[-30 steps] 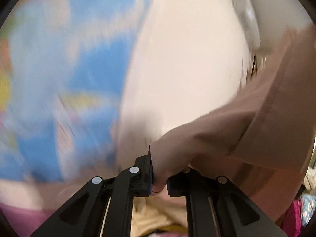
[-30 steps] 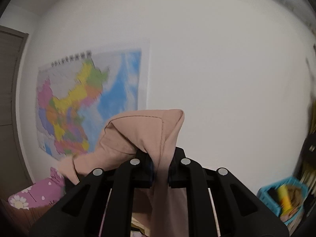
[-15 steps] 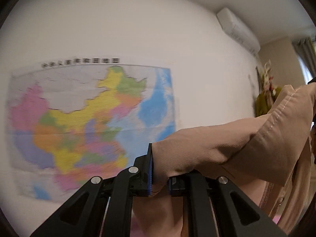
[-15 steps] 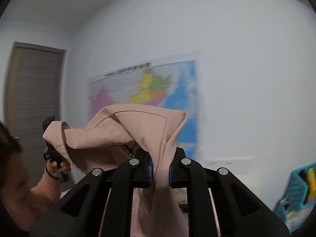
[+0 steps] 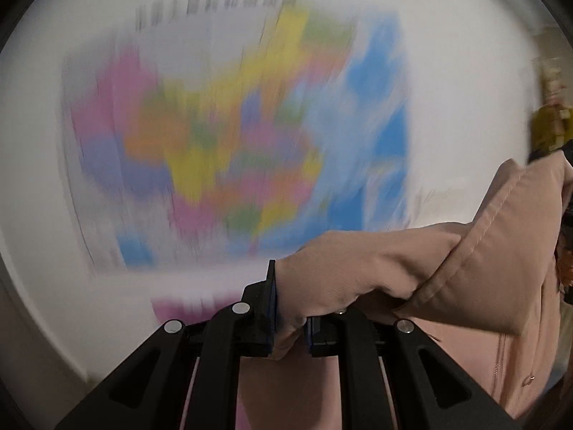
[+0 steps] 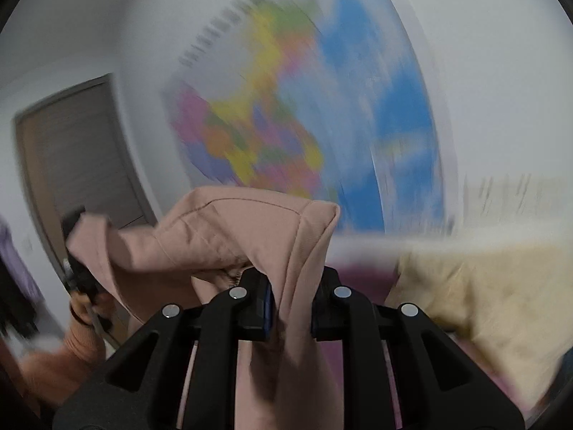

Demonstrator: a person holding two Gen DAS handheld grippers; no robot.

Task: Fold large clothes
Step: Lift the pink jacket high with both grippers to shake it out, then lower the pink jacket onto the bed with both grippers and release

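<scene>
A dusty-pink hooded garment hangs in the air, stretched between my two grippers. My left gripper is shut on a fold of it, and the cloth runs off to the right, where a zip shows. In the right wrist view the same garment drapes over my right gripper. Its jaws are opening, with a band of the fabric still filling the gap between the pads. At the left edge of that view the other gripper shows in a person's hand. Both views are blurred by motion.
A coloured wall map fills the white wall ahead; the right wrist view shows the map too. A grey-brown door stands left. A cream cloth lies on a magenta surface below right. A yellow-green plant is at far right.
The right gripper has dropped and rolled, bringing the cream cloth and magenta surface into view; its jaw gap looks wider. The left view has swung across the map. Both still carry the garment.
</scene>
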